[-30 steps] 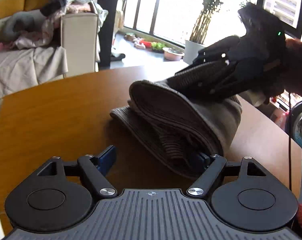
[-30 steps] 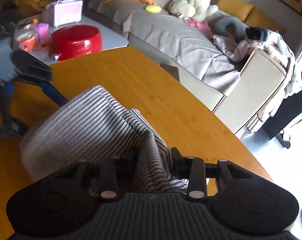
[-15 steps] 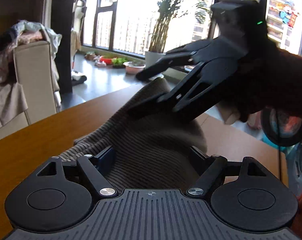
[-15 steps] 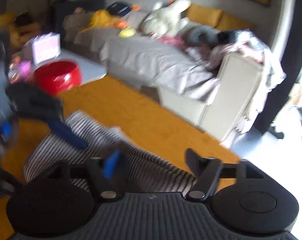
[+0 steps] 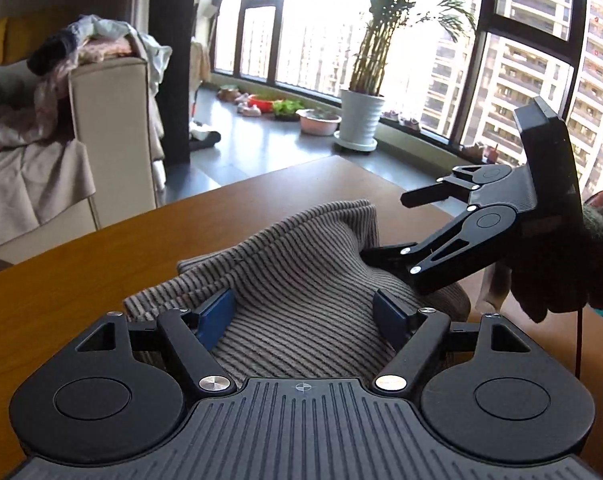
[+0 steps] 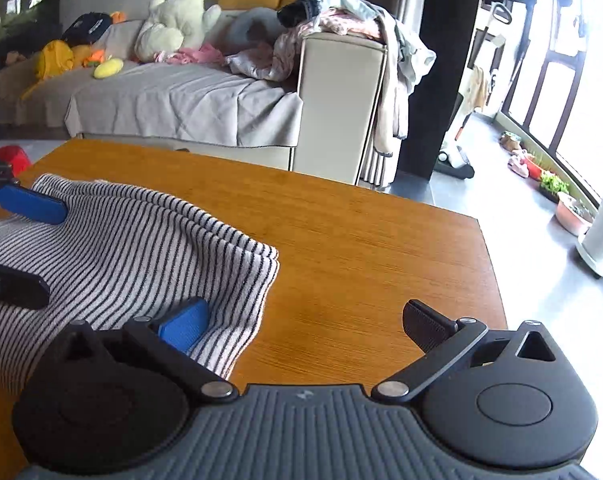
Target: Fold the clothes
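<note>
Left wrist view is showing the striped garment [image 5: 301, 264] lying bunched in layers on the table [image 5: 81, 272], between the spread left tongs [image 5: 305, 312] and under the spread right tongs [image 6: 305, 320], so folding seems partly done, not flattened.

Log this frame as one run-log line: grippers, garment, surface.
left gripper: open, over garment | right gripper: open, at garment edge | striped garment: bunched, ungripped | wooden table: bears garment
</note>
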Demonstrator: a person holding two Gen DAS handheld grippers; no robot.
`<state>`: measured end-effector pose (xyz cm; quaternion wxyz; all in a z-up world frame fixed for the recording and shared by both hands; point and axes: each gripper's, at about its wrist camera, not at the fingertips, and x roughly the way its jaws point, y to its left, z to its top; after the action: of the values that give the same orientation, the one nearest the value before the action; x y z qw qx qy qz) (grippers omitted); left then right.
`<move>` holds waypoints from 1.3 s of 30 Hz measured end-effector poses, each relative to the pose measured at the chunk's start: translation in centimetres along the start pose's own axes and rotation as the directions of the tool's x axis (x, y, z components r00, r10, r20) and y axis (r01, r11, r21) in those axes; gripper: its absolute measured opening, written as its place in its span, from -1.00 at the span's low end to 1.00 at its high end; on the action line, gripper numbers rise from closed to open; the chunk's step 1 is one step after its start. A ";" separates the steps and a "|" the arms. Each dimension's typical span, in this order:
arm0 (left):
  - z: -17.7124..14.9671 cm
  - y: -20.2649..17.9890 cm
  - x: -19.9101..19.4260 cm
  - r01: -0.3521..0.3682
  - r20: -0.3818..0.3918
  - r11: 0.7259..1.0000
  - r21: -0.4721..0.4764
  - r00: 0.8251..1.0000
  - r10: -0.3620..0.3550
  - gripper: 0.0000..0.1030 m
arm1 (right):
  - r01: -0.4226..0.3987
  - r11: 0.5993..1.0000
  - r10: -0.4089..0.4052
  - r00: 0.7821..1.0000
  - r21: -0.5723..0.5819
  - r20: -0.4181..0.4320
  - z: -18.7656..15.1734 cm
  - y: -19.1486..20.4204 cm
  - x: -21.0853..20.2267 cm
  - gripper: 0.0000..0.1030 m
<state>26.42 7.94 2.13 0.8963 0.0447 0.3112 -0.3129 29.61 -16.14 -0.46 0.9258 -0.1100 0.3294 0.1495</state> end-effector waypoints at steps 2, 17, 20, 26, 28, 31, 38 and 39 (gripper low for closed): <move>0.5 -0.2 -0.7 -0.001 0.009 1.000 0.005 1.000 0.001 0.57 | -0.001 1.000 0.001 1.000 0.004 0.007 -0.2 -0.1 0.0 1.00; 0.7 5.4 3.8 0.045 -0.077 0.995 -0.085 0.996 -0.052 0.99 | -0.220 0.937 0.195 0.974 0.271 0.117 -2.0 -1.7 -7.8 1.00; -0.1 6.7 4.0 0.078 -0.068 0.981 -0.179 0.994 -0.091 1.00 | -0.368 0.822 0.357 0.928 0.435 0.111 -4.7 -1.6 -8.1 0.91; -0.5 6.7 3.8 0.063 -0.065 0.967 -0.249 0.995 -0.081 1.00 | -0.411 0.723 0.442 0.893 0.556 0.085 -7.0 -0.4 -6.1 0.42; -0.7 6.1 3.4 0.050 -0.075 0.961 -0.270 0.995 -0.072 1.00 | -0.391 0.728 0.423 0.902 0.563 0.079 -6.6 -0.6 -5.5 0.39; -1.3 4.7 2.2 0.047 -0.084 0.947 -0.318 0.993 -0.077 0.98 | -0.361 0.734 0.395 0.916 0.575 0.071 -6.0 -0.9 -4.7 0.40; -3.5 -1.8 0.7 0.156 -0.077 0.923 -0.352 0.978 -0.194 0.98 | -0.239 0.841 0.250 0.967 0.486 0.044 -4.0 -1.7 -4.1 0.66; -3.6 -2.4 0.7 0.182 -0.072 0.917 -0.355 0.973 -0.221 0.98 | -0.215 0.861 0.221 0.974 0.461 0.041 -3.6 -1.8 -4.2 0.66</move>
<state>23.48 6.68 -0.90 0.8344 -0.1286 0.4134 -0.3412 25.09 -19.78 -0.34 0.9001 0.1505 0.3720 0.1696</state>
